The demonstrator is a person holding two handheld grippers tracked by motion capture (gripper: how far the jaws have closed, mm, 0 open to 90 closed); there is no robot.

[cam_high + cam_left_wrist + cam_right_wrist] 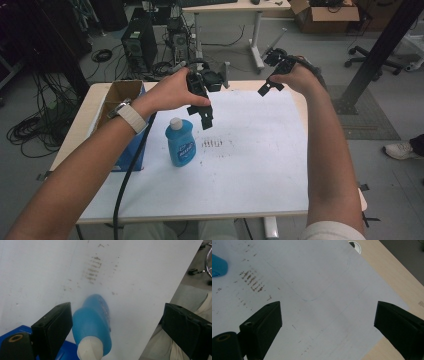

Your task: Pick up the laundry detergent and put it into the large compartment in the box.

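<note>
A blue bottle (180, 146) with a white cap stands upright on the white sheet (250, 165) left of the table's middle. My left gripper (201, 116) hangs just above and behind it, open. In the left gripper view the bottle (93, 325) lies below the wide jaws, close to the left one, and neither pad touches it. My right gripper (270, 71) is held up over the far right edge of the sheet, open with nothing in it. In the right gripper view its jaws (327, 312) stand wide over the bare sheet (317, 277), and a corner of the bottle (218, 266) shows at the upper left.
A cardboard box with a blue side (122, 95) sits at the table's left edge, next to the bottle. Brown smudges (212, 143) mark the sheet right of the bottle. Computer towers (140, 42), cables and another desk (235, 7) stand beyond the table.
</note>
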